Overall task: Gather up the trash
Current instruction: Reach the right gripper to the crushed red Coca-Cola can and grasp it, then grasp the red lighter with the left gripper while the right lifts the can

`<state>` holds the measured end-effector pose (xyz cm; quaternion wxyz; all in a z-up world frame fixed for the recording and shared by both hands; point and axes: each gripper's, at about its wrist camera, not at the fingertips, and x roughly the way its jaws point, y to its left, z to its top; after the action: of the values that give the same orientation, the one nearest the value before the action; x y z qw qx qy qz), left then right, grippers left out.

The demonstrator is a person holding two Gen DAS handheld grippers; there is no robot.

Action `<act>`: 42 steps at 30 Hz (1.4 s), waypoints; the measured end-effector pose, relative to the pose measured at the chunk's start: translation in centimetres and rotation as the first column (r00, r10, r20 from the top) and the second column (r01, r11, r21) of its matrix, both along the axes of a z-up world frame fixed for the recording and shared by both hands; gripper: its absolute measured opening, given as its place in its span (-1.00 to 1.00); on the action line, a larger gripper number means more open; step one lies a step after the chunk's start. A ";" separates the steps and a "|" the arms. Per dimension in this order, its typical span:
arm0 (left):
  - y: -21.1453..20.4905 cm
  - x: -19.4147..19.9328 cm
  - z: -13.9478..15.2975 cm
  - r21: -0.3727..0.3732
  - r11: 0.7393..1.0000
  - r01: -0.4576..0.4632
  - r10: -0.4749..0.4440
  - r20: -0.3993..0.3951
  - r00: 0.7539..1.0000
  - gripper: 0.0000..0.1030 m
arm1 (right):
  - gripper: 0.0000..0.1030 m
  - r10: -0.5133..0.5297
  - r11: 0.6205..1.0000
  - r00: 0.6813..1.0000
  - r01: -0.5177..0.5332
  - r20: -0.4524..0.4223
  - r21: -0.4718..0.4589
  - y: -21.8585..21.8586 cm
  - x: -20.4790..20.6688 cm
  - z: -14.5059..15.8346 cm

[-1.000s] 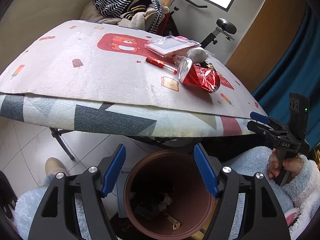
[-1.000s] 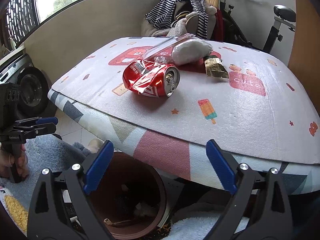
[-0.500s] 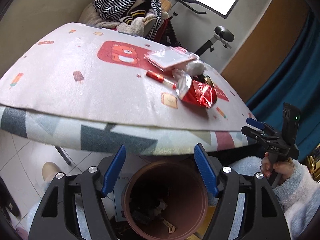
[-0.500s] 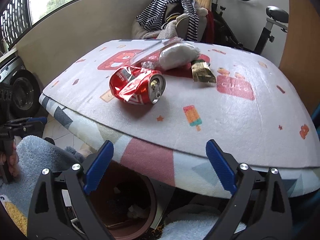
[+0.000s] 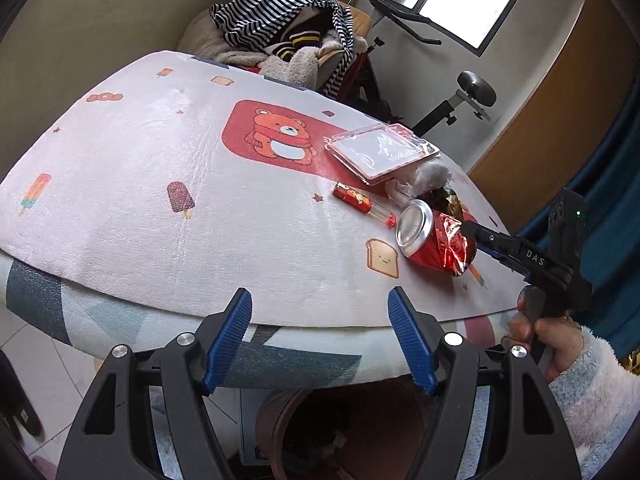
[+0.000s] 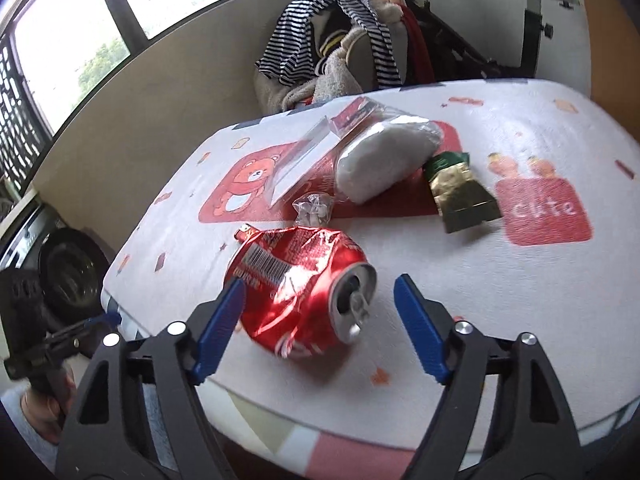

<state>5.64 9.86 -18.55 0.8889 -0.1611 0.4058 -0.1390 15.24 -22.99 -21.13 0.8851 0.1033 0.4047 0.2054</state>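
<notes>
Advanced from the table edge, right gripper (image 6: 320, 312) has been closing, jaws apart around crushed red can (image 6: 300, 292); "cute" patch (image 6: 544, 208) beyond.

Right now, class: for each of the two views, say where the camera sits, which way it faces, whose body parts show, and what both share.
Left wrist: on the left tongs, facing across the table edge; shows the right tongs, a hand, the bin below.
Right wrist: on the right tongs, open around the can; shows the left tongs and hand.
Shared: can, table, tray.

Daylit windows (image 6: 60, 52), beige wall, perhaps an exercise bike (image 5: 472, 92).
</notes>
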 end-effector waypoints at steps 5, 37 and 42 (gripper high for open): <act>-0.3 1.3 -0.7 0.007 0.999 0.036 -0.036 -0.034 0.999 0.09 | -0.05 -0.001 1.000 0.996 -0.001 -0.092 -0.025 0.2 1.7 -1.4; -14.5 17.7 -3.9 0.399 0.856 0.330 -0.282 -0.175 0.943 0.64 | -0.43 0.034 0.993 0.992 -0.020 0.121 -0.114 -5.4 -3.5 3.8; -14.6 16.2 -3.5 0.396 0.846 0.358 -0.326 -0.149 0.934 0.57 | -0.43 0.035 0.995 0.991 -0.023 0.129 -0.095 -5.9 -3.9 4.0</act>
<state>21.89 -4.75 -22.07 0.8473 0.1020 0.4818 -0.1991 11.39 -28.92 -17.15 0.9104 0.0423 0.3567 0.2053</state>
